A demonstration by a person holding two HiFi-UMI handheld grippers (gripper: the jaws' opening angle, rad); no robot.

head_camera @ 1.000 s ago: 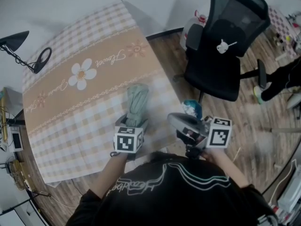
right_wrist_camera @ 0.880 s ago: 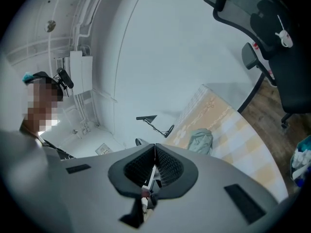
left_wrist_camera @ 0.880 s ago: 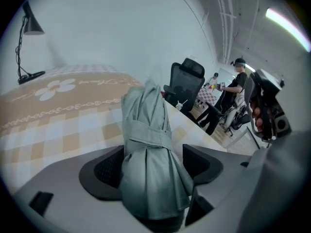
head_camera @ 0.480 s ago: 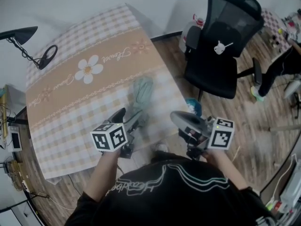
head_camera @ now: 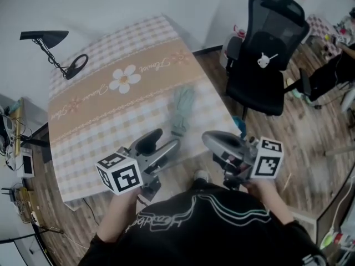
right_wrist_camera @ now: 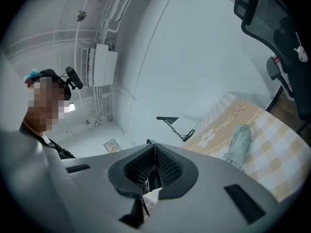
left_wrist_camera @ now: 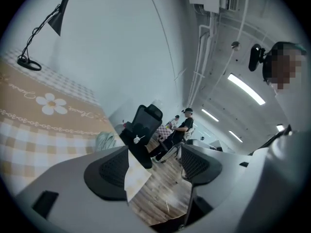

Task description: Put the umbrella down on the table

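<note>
Left gripper (head_camera: 161, 148) open, pale-green folded umbrella (head_camera: 182, 110) lying flat on table (head_camera: 100, 121).

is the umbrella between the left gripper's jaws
No, the umbrella lies on the table; the left gripper's jaws stand apart, empty.

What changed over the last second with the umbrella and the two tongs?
The left tongs let go of the umbrella and drew back toward the person; they are now open and empty. The umbrella stayed lying on the table, near its right edge. The right tongs stayed shut, close to the person.
</note>
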